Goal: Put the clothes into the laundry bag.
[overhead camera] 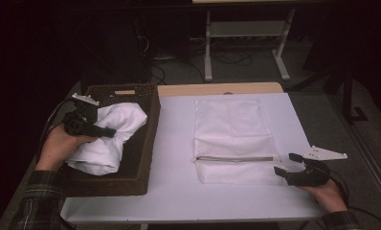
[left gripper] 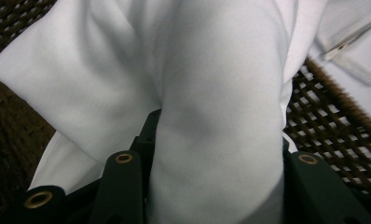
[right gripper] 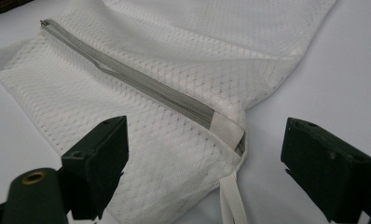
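Two claws differ — left claw point(overhead camera: 98, 128) pinches white cloth point(overhead camera: 113, 134) above the basket point(overhead camera: 148, 143), right claw point(overhead camera: 285, 166) rests spread beside the mesh bag point(overhead camera: 231, 129).

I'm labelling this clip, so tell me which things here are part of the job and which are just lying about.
In the job:
- white cloth, clamped in the left gripper
- wicker basket that the cloth sits in
- mesh bag with its zipper
- right gripper, open at the bag's corner

Lying about:
- desk frame behind the table
- cables on the floor
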The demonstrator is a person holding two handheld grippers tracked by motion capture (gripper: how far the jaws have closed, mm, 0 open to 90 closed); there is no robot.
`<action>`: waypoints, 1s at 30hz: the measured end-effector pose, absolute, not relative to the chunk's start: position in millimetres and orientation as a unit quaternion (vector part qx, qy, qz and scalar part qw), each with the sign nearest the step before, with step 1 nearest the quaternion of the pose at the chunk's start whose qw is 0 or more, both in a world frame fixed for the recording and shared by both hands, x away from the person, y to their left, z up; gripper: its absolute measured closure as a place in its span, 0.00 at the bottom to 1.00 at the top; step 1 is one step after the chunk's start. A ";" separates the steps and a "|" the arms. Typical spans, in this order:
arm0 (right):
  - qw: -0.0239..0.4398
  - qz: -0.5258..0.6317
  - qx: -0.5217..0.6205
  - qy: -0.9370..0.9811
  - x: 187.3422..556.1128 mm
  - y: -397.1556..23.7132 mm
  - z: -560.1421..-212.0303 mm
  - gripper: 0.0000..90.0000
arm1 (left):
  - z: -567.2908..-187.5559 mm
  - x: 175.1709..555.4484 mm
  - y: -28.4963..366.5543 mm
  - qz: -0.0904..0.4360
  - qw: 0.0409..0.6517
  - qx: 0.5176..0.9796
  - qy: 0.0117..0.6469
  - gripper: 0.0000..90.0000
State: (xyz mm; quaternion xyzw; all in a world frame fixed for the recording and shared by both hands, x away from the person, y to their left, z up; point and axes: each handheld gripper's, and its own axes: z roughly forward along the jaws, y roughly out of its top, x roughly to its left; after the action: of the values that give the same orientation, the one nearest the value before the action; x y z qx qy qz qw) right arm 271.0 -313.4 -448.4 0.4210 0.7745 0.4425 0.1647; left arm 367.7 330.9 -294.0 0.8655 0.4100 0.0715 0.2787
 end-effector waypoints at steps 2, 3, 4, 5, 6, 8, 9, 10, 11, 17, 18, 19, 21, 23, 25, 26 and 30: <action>0.165 0.443 0.421 0.774 271.1 -313.4 -448.4 0.16 | -290.3 366.7 327.4 0.071 0.281 0.866 0.407 0.62; 0.165 0.443 0.420 0.774 271.2 -313.4 -448.4 0.16 | -287.9 366.1 325.0 0.071 0.283 0.867 0.405 0.62; 0.166 0.443 0.421 0.774 271.3 -313.4 -448.4 0.16 | -286.3 365.9 323.5 0.068 0.284 0.867 0.403 0.62; 0.166 0.443 0.421 0.774 271.3 -313.4 -448.4 0.16 | -286.3 365.9 323.5 0.068 0.284 0.867 0.403 0.62; 0.166 0.443 0.420 0.774 271.2 -313.2 -448.2 0.16 | -281.2 364.5 317.0 0.067 0.289 0.869 0.396 0.62; 0.166 0.444 0.420 0.774 271.2 -313.1 -448.2 0.16 | -278.2 364.0 312.7 0.066 0.291 0.869 0.394 0.62; 0.165 0.444 0.421 0.774 271.1 -312.9 -448.2 0.16 | -276.5 363.6 309.9 0.066 0.291 0.870 0.392 0.62; 0.165 0.443 0.421 0.774 271.1 -312.9 -448.2 0.16 | -275.3 363.2 307.7 0.066 0.292 0.870 0.391 0.62; 0.165 0.443 0.421 0.774 271.1 -312.9 -448.2 0.16 | -273.4 362.6 304.3 0.065 0.294 0.871 0.388 0.62; 0.165 0.444 0.420 0.774 271.0 -313.0 -448.2 0.16 | -267.1 360.9 291.3 0.060 0.303 0.874 0.376 0.62; 0.165 0.444 0.420 0.774 271.1 -312.9 -448.2 0.16 | -264.3 360.3 284.4 0.054 0.309 0.876 0.367 0.62; 0.165 0.444 0.420 0.774 271.1 -312.9 -448.2 0.16 | -263.6 360.1 282.3 0.053 0.311 0.876 0.364 0.62; 0.165 0.444 0.420 0.774 271.1 -312.9 -448.2 0.16 | -262.8 360.1 280.1 0.053 0.312 0.877 0.361 0.62; 0.165 0.445 0.420 0.774 271.2 -312.9 -448.2 0.16 | -259.8 359.3 271.7 0.050 0.317 0.878 0.355 0.62; 0.166 0.445 0.419 0.774 271.2 -313.0 -447.9 0.16 | -257.3 357.9 264.8 0.049 0.320 0.879 0.349 0.62; 0.166 0.445 0.419 0.774 271.2 -313.0 -447.9 0.16 | -256.1 357.7 261.8 0.047 0.322 0.880 0.345 0.62; 0.165 0.445 0.419 0.774 271.3 -313.0 -447.7 0.16 | -252.5 357.0 249.3 0.045 0.325 0.883 0.336 0.62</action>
State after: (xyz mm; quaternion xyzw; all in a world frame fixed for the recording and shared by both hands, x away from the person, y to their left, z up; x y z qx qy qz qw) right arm 271.3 -313.0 -447.7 0.4192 0.7740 0.4450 0.1648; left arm 357.0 249.3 -252.5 0.8830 0.3361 0.0454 0.3246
